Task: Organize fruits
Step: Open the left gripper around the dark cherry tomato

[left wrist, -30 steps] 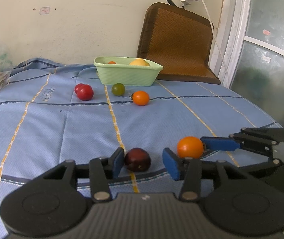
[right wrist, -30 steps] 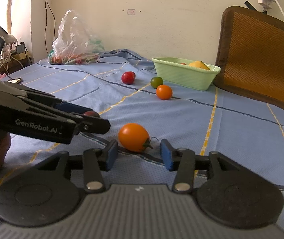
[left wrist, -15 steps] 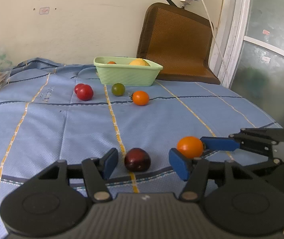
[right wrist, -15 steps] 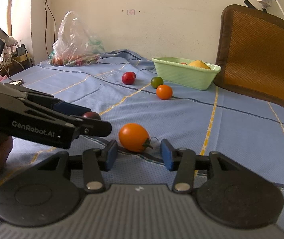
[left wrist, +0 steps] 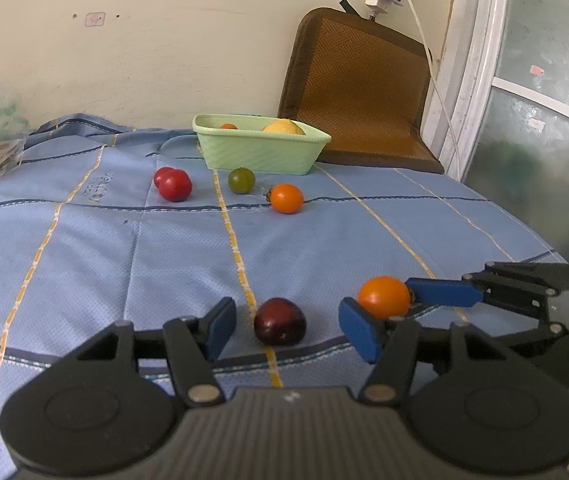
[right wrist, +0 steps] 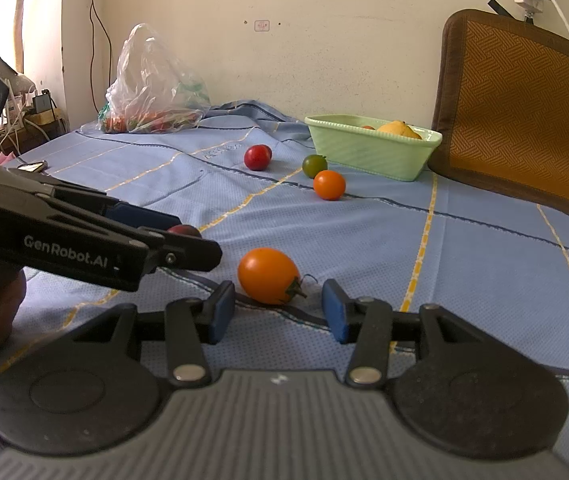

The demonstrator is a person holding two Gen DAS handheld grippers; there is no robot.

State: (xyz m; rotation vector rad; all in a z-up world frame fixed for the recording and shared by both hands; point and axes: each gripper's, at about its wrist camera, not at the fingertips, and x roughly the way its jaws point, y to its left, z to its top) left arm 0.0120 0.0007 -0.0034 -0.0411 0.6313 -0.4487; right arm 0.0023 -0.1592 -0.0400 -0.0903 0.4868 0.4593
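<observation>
So both grippers are parked low over the blue cloth (left wrist: 324, 248), each lined up on its own fruit. The left gripper (left wrist: 284, 326) has its jaws apart with the dark purple tomato (left wrist: 280, 321) sitting loose between them, neither pad touching it. The right gripper (right wrist: 276, 308) is the same deal: jaws apart around the near orange tomato (right wrist: 268, 275), with a gap on both sides.

The green basket (left wrist: 258, 152) is way off at 12 o'clock by the wall, already holding a yellow fruit (left wrist: 284, 126). Red tomatoes (left wrist: 174, 184), a green tomato (left wrist: 241, 180) and another orange tomato (left wrist: 286, 198) lie just in front of it.

What worries me: these things are round and smooth, so an off-center squeeze could pop one out and send it rolling. Also the two grippers are really close together, with the left one's right finger (left wrist: 358, 330) practically at the orange one, so a bump seems likely. Squeezing hard could split the skin too.
</observation>
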